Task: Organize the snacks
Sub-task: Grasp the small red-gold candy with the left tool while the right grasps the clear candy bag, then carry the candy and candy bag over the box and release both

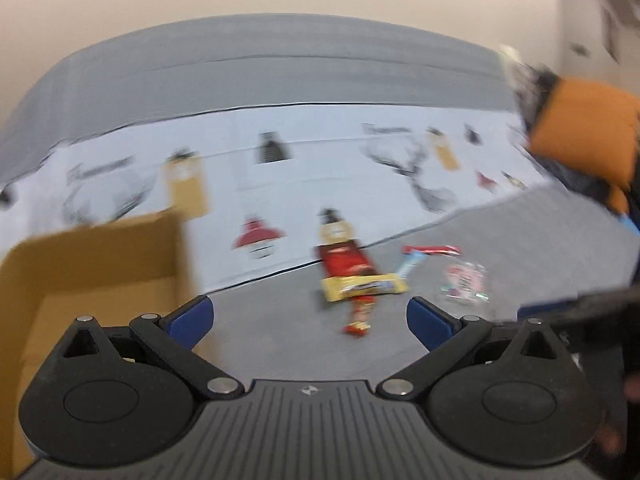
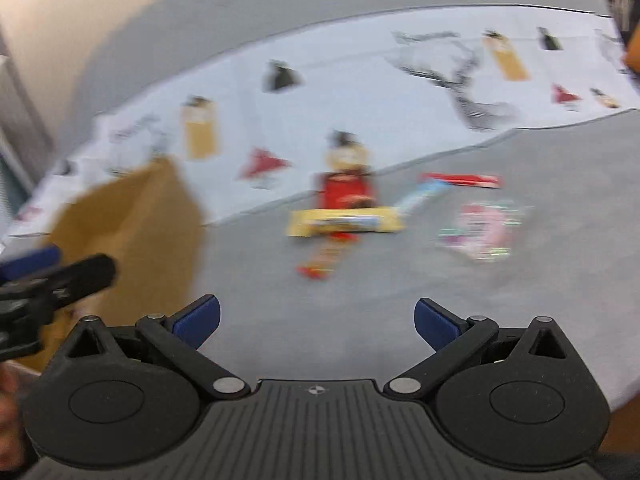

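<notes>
Both views are motion-blurred. A small pile of snacks lies on the grey table: a yellow bar (image 1: 366,287) (image 2: 346,222) lies across a red packet (image 1: 346,263) (image 2: 347,192), with a red-and-yellow candy (image 1: 359,318) (image 2: 322,262) sticking out toward me. To their right are a light blue stick (image 1: 410,265) (image 2: 418,197), a thin red bar (image 1: 431,249) (image 2: 460,179) and a clear pink packet (image 1: 464,283) (image 2: 482,230). My left gripper (image 1: 310,322) is open and empty, short of the pile. My right gripper (image 2: 317,322) is also open and empty.
An open cardboard box (image 1: 96,264) (image 2: 132,224) stands at the left of the table. A white printed cloth (image 1: 304,168) (image 2: 360,92) covers the far part. An orange object (image 1: 584,128) sits at the far right. The left gripper's black linkage (image 2: 52,284) shows at the right view's left edge.
</notes>
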A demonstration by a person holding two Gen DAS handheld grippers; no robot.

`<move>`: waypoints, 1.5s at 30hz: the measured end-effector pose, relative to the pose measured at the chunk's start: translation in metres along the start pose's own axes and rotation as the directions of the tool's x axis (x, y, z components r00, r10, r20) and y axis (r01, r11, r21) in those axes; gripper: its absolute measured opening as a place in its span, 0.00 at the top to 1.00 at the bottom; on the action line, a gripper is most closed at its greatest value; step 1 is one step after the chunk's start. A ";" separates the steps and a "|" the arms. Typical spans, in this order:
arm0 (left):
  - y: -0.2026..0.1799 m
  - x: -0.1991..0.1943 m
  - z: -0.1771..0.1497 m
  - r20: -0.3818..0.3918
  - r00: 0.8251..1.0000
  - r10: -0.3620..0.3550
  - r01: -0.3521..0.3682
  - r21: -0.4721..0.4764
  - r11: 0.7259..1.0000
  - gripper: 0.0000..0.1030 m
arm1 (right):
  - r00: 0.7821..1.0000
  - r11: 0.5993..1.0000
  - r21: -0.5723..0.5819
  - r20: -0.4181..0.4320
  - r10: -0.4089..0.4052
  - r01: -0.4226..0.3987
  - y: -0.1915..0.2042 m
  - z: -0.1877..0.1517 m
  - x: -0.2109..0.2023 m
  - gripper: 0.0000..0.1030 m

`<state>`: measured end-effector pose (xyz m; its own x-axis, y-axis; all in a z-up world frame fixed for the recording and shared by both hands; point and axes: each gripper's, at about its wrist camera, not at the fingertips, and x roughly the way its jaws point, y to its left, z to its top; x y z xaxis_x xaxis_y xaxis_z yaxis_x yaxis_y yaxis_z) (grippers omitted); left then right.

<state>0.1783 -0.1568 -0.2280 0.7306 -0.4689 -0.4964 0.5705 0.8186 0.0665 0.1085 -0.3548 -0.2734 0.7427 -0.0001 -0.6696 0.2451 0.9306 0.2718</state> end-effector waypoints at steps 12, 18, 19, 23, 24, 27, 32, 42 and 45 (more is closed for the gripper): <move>-0.046 0.214 -0.025 -0.299 0.953 -0.047 0.053 0.015 0.998 0.49 | 0.990 0.986 0.099 -0.071 -0.124 0.131 -0.124 0.042 0.094 0.01; -0.028 0.230 -0.030 -0.264 0.962 -0.067 0.056 -0.050 0.997 0.79 | 0.979 0.986 0.057 -0.142 -0.144 0.154 -0.129 0.056 0.145 0.00; -0.026 0.230 -0.031 -0.265 0.961 -0.074 0.059 -0.066 0.996 0.80 | 0.975 0.981 0.054 -0.133 -0.176 0.184 -0.128 0.055 0.150 0.00; -0.021 0.217 -0.033 -0.284 0.954 -0.097 0.061 -0.132 0.989 0.81 | 0.964 0.968 -0.133 -0.131 -0.231 0.214 -0.112 0.048 0.160 0.04; -0.019 0.212 -0.035 -0.286 0.952 -0.110 0.068 -0.154 0.986 0.82 | 0.966 0.969 -0.131 -0.128 -0.226 0.209 -0.111 0.047 0.158 0.11; -0.017 0.187 -0.038 -0.288 0.947 -0.146 0.090 -0.199 0.976 0.81 | 0.971 0.972 -0.101 -0.091 -0.220 0.211 -0.110 0.049 0.143 0.65; -0.018 0.163 -0.051 -0.296 0.940 -0.172 0.115 -0.200 0.973 0.81 | 0.981 0.983 -0.051 -0.064 -0.180 0.177 -0.114 0.045 0.124 0.71; -0.004 0.109 -0.026 -0.189 0.967 -0.173 0.125 -0.240 0.963 0.81 | 0.993 0.992 -0.056 0.048 -0.108 0.111 -0.086 0.038 0.048 0.73; -0.001 0.093 -0.023 -0.174 0.972 -0.161 0.116 -0.243 0.963 0.81 | 0.993 0.992 -0.066 0.049 -0.109 0.112 -0.070 0.032 0.036 0.73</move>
<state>0.2367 -0.1939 -0.2936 0.5528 -0.5295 -0.6435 0.5432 0.8146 -0.2036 0.1386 -0.4321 -0.2945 0.7411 -0.1194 -0.6607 0.2851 0.9469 0.1487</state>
